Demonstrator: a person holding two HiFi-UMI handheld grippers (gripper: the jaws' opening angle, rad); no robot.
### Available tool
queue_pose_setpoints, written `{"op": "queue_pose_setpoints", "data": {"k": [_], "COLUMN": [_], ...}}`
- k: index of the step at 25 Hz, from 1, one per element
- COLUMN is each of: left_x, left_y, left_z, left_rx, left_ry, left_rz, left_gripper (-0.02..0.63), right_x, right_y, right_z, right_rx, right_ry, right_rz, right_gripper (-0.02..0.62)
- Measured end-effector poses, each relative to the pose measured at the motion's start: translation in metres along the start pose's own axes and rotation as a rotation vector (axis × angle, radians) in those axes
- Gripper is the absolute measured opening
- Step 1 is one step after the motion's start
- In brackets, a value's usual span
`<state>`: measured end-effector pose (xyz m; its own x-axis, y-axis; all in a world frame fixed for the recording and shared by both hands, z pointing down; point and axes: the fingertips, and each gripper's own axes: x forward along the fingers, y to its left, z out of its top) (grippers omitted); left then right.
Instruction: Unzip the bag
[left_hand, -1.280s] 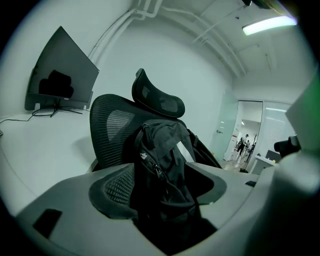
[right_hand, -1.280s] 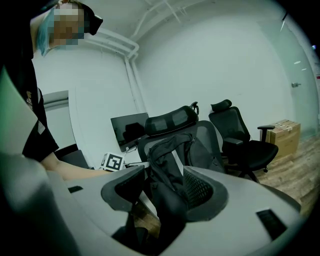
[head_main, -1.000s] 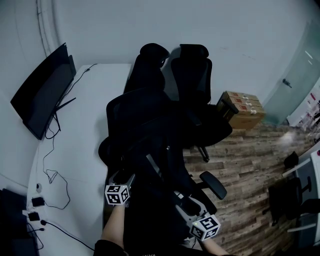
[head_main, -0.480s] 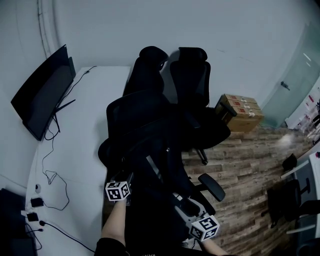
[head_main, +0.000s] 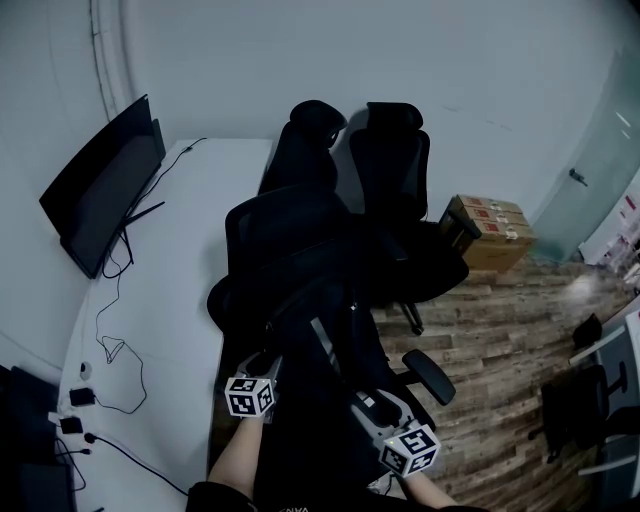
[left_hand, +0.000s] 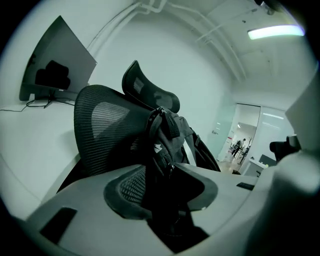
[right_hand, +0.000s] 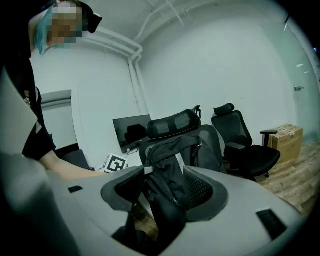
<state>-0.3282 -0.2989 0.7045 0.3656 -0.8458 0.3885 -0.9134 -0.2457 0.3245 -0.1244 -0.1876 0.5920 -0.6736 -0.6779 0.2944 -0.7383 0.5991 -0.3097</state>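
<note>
- The left gripper (left_hand: 162, 192) has just been closing its jaws. They now pinch the black bag (left_hand: 172, 132), whose dark fabric fills the gap between the pads.
- A zipper tab (left_hand: 170, 167) shows just beyond the left jaw tips, on the near edge of the bag.
- The right gripper (right_hand: 162, 195) is clamped on the same bag (a black backpack), with a fold of it running down between its jaws.
- Ahead of both pairs of jaws, the bag stands upright against the mesh back of a black chair (left_hand: 102, 122).
</note>
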Motion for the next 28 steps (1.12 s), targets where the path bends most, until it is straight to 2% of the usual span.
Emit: {"op": "queue_pose_setpoints", "data": {"k": [15, 19, 28], "left_x": [-0.038, -0.044, -0.052], "left_y": [-0.113, -0.142, -0.195], "left_z": [-0.017, -0.025, -0.042], "left_rx": [0.215, 0.265, 0.419], "left_ry": [0.028, 0.026, 0.048], "left_rz": [-0.151, -0.200, -0.331], "left_gripper": [0.153, 0.153, 0.147], "right_x": [0.002, 0.001, -0.011], "right_y": [0.025, 0.030, 0.022], "right_z": [0.012, 0.009, 0.003], "right_rx": [-0.123, -0.128, -0.083], "right_ry": [-0.002, 0.000, -0.016], "right_rz": [0.035, 0.049, 0.014], "right_gripper": [0.221, 0.221, 0.219]}}
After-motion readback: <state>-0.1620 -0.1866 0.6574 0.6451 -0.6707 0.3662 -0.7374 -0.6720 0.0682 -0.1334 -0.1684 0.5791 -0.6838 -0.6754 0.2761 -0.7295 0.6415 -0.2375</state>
